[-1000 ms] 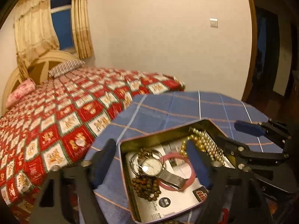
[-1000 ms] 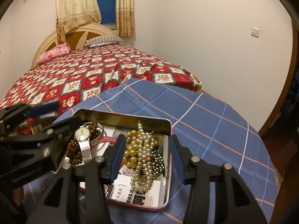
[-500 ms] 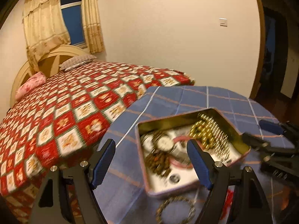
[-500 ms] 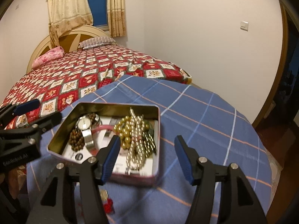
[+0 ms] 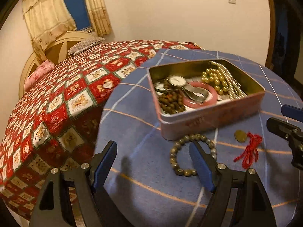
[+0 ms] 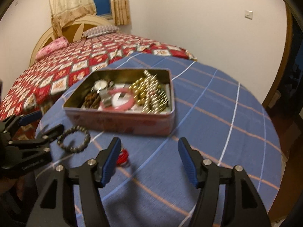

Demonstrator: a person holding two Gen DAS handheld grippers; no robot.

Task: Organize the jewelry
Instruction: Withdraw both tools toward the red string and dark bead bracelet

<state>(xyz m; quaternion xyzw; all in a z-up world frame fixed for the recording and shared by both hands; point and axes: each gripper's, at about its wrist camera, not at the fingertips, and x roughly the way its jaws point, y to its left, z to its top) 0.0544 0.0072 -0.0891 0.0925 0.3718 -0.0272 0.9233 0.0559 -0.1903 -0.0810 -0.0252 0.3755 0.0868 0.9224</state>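
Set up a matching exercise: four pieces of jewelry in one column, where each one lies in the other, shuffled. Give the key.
1. wristwatch
2. grey bead bracelet
3. red cord
4. pearl strands

A. on the cloth, before the tin, nearest the left gripper
B. in the tin, right part
C. on the cloth, right of the bracelet
D. in the tin, left part

Pairs: 1-D, 2-A, 3-C, 4-B

Tin [image 5: 212,122]: shiny metal; tablecloth [image 5: 132,132]: matt woven cloth; bracelet [image 5: 191,154]: glossy beads.

I'm holding the left gripper [image 5: 153,162] open over a bead bracelet [image 5: 191,154]. The tin [image 5: 208,119] is sitting just behind it.
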